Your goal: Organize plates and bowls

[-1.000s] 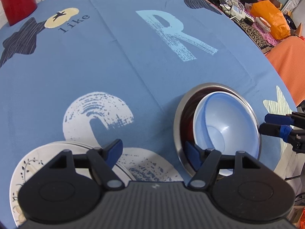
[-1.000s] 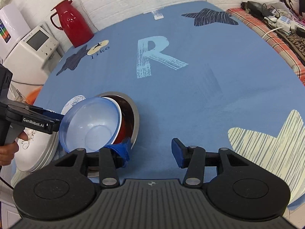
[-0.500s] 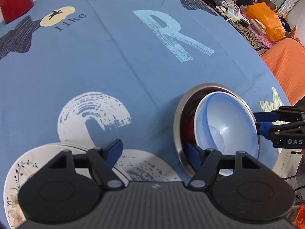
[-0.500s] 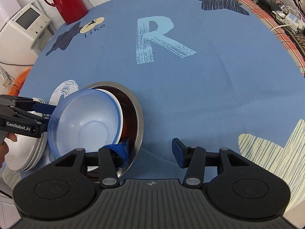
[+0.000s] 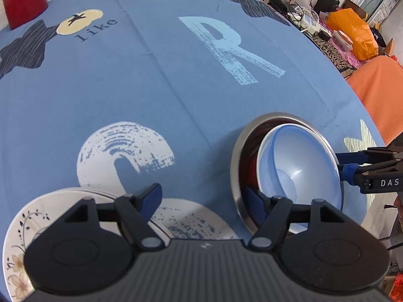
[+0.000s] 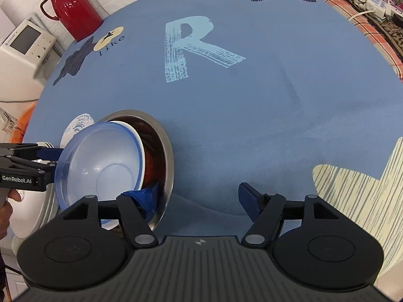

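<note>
Left wrist view: left claw [image 5: 204, 197] spread wide, nothing between its fingers; one finger hangs over the rim of a floral plate stack [image 5: 22, 229], the other sits at the near edge of the steel bowl [image 5: 235, 161]. Right wrist view: right claw [image 6: 199, 198] also wide open and empty, its left finger low against the steel bowl's rim [image 6: 167, 151], the other over bare blue tablecloth [image 6: 252, 115]. Nest as it lies now: steel bowl outermost, a reddish bowl [image 6: 148, 166] inside it, then a white bowl showing only as a rim [image 6: 138, 138], and a translucent blue bowl [image 6: 100, 166] on top. Blue bowl sits tilted, leaning toward the plate side, not seated flat in the nest. Whether either claw finger touches the blue bowl: cannot tell from these views. Plates are gathered in one stack near the table edge, just beside the bowl nest; count of plates not readable. No other loose dishes visible on the table; only a red thermos [image 6: 71, 7] at the far edge. Judgement: task looks nearly complete, with bowls nested and plates stacked. Remaining, as far as shown: level the blue bowl so it settles into the white one, possibly square up the plate stack. Risk: a tilted light plastic bowl may slide out if nudged.
</note>
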Tool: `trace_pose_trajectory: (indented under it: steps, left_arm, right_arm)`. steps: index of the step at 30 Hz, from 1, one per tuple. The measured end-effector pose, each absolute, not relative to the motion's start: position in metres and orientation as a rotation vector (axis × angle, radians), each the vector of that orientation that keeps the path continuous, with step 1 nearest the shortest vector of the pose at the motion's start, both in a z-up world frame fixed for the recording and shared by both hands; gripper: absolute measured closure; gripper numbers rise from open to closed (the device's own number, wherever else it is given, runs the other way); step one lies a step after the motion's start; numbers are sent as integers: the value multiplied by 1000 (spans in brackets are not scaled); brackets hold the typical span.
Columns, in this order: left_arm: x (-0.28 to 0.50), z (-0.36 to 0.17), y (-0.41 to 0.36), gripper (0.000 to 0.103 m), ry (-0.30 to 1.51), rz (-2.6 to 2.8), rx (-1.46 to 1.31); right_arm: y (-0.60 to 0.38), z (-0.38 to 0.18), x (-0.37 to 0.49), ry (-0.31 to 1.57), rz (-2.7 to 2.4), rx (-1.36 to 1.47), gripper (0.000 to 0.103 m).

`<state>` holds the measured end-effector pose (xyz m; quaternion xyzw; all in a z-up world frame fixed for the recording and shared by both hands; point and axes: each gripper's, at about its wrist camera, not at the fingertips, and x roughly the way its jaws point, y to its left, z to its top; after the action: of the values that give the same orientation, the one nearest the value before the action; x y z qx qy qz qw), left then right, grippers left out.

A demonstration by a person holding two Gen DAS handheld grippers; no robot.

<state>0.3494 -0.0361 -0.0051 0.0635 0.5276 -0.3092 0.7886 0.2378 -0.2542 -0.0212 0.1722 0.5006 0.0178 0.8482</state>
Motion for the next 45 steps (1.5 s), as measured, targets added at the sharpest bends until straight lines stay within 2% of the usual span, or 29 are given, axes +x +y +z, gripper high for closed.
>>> trace_pose_trajectory:
  steps: [2, 3, 5, 8, 9, 11, 13, 14, 15, 20, 33, 41, 45]
  left_arm:
    - [350, -7, -32, 42, 1155, -684, 98]
    - [349, -7, -30, 42, 1149, -684, 90]
    - [347, -6, -29, 47, 1138, -685, 83]
    - [344, -5, -29, 62, 1152, -701, 45]
    - [344, -4, -30, 65, 1154, -703, 44]
    - [341, -2, -32, 79, 1154, -713, 30]
    - [338, -1, -35, 89, 1149, -717, 25]
    - [338, -1, -35, 100, 1151, -722, 11]
    - [337, 0, -36, 102, 1154, -727, -5]
    - [337, 0, -36, 103, 1161, -700, -37]
    - [347, 12, -26, 103, 1143, -668, -94]
    - [359, -2, -19, 103, 1185, -666, -117]
    - [356, 0, -23, 103, 1172, -669, -74]
  right_arm:
    - [-254, -22, 232, 1010, 75, 362, 62]
    - [-254, -22, 230, 990, 93, 375, 71]
    - [-253, -22, 227, 963, 112, 397, 80]
    - [-249, -20, 227, 950, 122, 385, 85]
    - [-249, -20, 227, 950, 121, 389, 86]
    - [-249, -20, 228, 954, 114, 400, 86]
    - [-248, -20, 229, 961, 100, 411, 87]
    - [-248, -20, 230, 966, 91, 415, 87]
    - [-246, -19, 230, 971, 84, 416, 89]
    - [-234, -16, 233, 989, 79, 384, 103]
    - [-234, -13, 244, 1050, 80, 523, 103]
    - [-226, -14, 261, 1061, 84, 443, 103]
    - [-223, -15, 258, 1054, 90, 403, 100]
